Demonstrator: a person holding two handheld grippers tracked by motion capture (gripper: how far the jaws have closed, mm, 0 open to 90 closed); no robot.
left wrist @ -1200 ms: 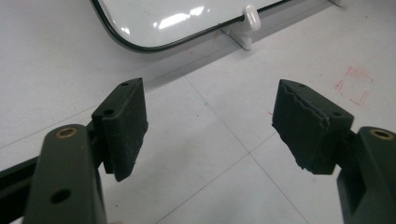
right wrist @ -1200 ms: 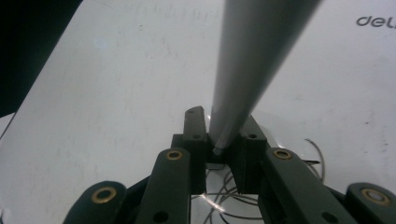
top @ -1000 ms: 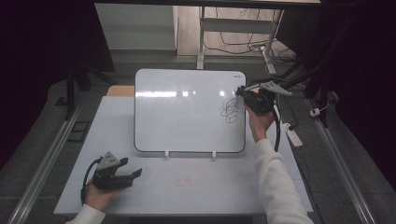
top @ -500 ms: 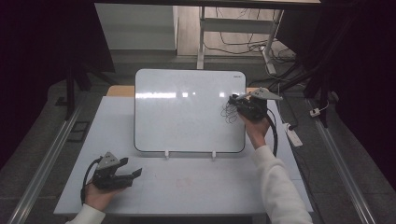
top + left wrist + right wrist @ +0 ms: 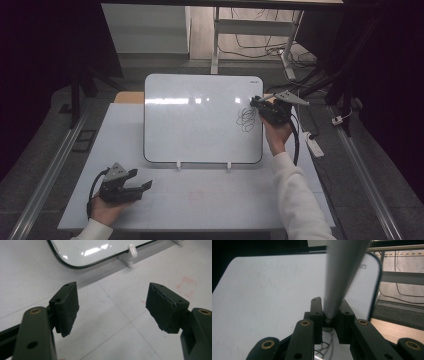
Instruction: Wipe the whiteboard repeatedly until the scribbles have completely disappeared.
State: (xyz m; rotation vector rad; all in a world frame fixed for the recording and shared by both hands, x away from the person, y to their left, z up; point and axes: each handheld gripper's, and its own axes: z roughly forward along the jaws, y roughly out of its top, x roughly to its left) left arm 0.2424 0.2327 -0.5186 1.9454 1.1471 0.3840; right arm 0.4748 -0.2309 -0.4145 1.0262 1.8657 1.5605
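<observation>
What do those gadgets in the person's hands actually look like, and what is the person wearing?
Both are black. The left gripper and right gripper each carry a grey three-cornered plate and trail a black cable. Up close, the fingers are blocky with rough, ribbed pads, on arms with brass-coloured rivets. The person wears white long sleeves.

my left tool (image 5: 142, 185): low at near-left, jaws spread wide, nothing between them, my hand gripping it from behind | my right tool (image 5: 256, 102): raised at far right, forearm stretched forward, sleeve white, jaws closed tight on a grey shaft
</observation>
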